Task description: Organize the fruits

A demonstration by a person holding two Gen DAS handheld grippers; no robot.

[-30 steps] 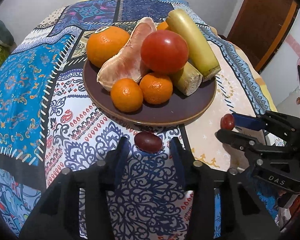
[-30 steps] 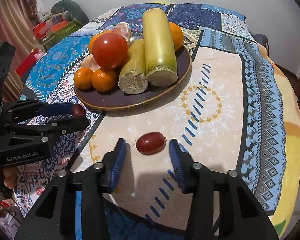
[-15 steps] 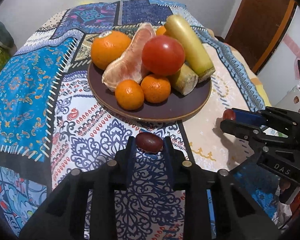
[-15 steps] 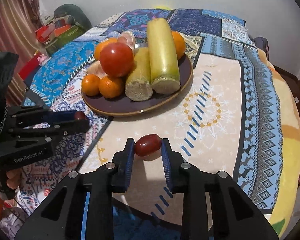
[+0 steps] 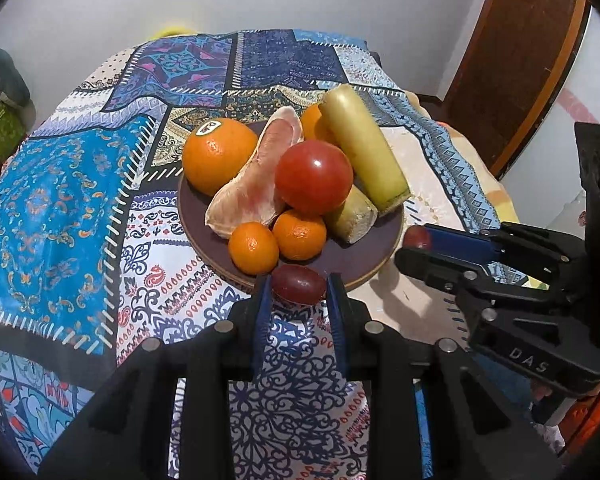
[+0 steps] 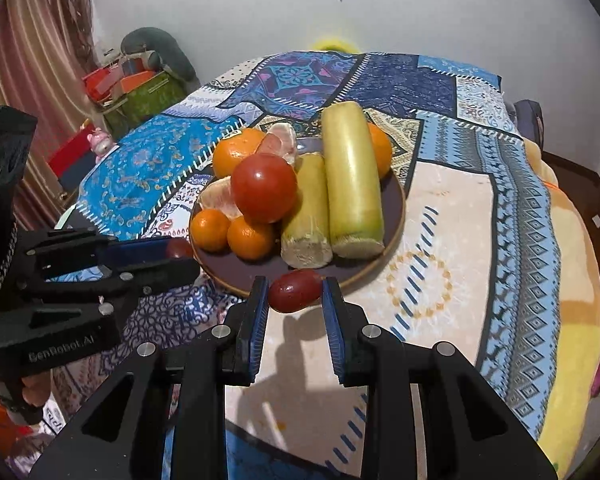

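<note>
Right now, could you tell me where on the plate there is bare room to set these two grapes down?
The bare patch is the plate's near rim strip, bordered by the two small mandarins and the cut sugarcane ends. The back and middle are crowded: tomato, pomelo segment, big orange. Each gripper, left and right, grips a grape.

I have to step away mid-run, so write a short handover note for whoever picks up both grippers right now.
Left gripper: shut on a dark red grape, held near the plate's front rim.
Right gripper: shut on a second red grape, also at the plate's front edge.
On the plate: tomato, large orange, pomelo segment, two mandarins, two sugarcane pieces.
Done: both grapes picked up.
Left: set both grapes on the bare front part of the plate, then open.
</note>
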